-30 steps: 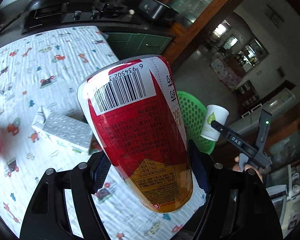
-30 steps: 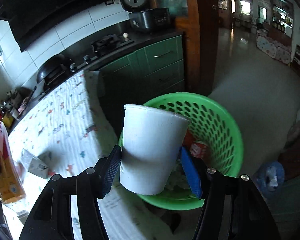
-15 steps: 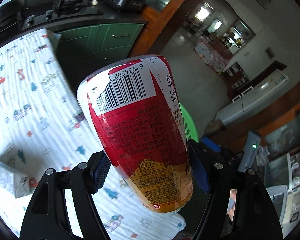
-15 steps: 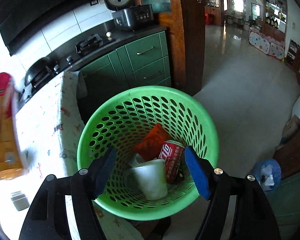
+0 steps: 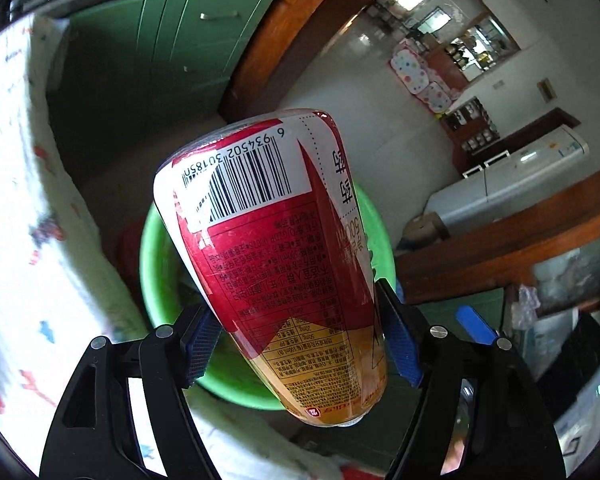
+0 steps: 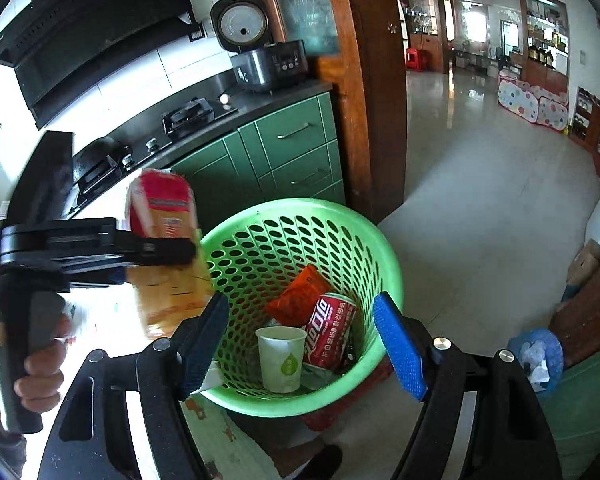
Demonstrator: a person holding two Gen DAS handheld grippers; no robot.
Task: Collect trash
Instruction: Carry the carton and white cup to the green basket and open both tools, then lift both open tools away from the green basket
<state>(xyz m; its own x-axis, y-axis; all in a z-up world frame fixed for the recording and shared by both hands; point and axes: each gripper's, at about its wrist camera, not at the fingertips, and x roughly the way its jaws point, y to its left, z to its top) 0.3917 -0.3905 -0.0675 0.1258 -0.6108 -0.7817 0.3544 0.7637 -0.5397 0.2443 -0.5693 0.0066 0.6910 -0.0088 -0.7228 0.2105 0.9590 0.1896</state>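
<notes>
step: drop-off phase; tall red-and-orange labelled drink bottle (image 5: 276, 264) is carried over the green perforated plastic basket (image 6: 364, 240), not yet released.
left gripper (image 5: 296, 336): clenched on the bottle, blue pads pressed on both sides of its lower part; jaws have just been opening slightly, bottle between them.
right gripper (image 6: 300, 344): released, nothing between the pads; jaws have just been opening, held above the basket's near rim.
task thing: bottle is held tilted above the basket's left rim in the right wrist view; base pointed up and away from the camera.
basket contents: white paper cup with green leaf mark (image 6: 281, 356), red drink can (image 6: 328, 332), orange snack wrapper (image 6: 300, 292).
next move: judged, bottle needs centring over the opening, then the left jaws widened so it falls clear of the rim.
bench: white cloth with small cartoon prints (image 5: 16, 240), basket just beside its edge.
room: green cabinets (image 6: 292, 148), black hob, rice cooker (image 6: 260, 52), wooden door frame, tiled floor beyond.
</notes>
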